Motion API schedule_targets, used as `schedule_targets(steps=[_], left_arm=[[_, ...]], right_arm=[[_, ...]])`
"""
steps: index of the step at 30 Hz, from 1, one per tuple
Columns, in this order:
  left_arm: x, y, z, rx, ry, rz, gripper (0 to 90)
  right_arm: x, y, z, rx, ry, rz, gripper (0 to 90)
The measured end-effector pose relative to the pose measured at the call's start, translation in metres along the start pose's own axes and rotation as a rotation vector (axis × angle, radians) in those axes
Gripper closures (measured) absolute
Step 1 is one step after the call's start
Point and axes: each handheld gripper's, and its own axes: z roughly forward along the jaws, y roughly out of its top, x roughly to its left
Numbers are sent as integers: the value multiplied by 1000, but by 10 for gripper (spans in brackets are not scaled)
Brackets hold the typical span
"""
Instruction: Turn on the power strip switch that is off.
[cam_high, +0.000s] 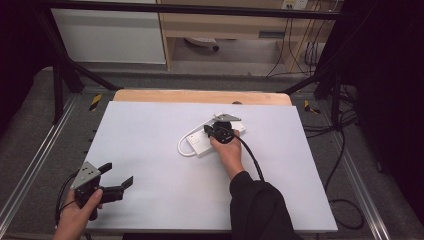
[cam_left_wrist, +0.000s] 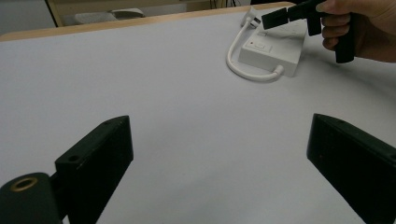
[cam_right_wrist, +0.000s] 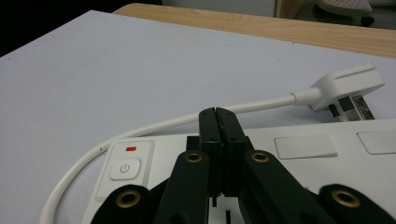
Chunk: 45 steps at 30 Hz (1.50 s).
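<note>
Left gripper spread wide, idle — nothing grasped.
Right gripper clenched empty over the strip — button apparently unpressed.

High view: overhead, facing forward-down on whole surface. Left gripper view: low, well back, facing power strip. Right gripper view: close above same strip. All three share it.
</note>
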Motion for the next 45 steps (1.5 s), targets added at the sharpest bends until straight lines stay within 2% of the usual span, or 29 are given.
schedule_targets(steps=[29,45], left_arm=[[0,0,0,0,-2,0,74],[0,0,0,1,-1,2,74]], right_arm=[[2,-4,5,-2,5,12,900],[6,-7,5,-18,4,-4,900]])
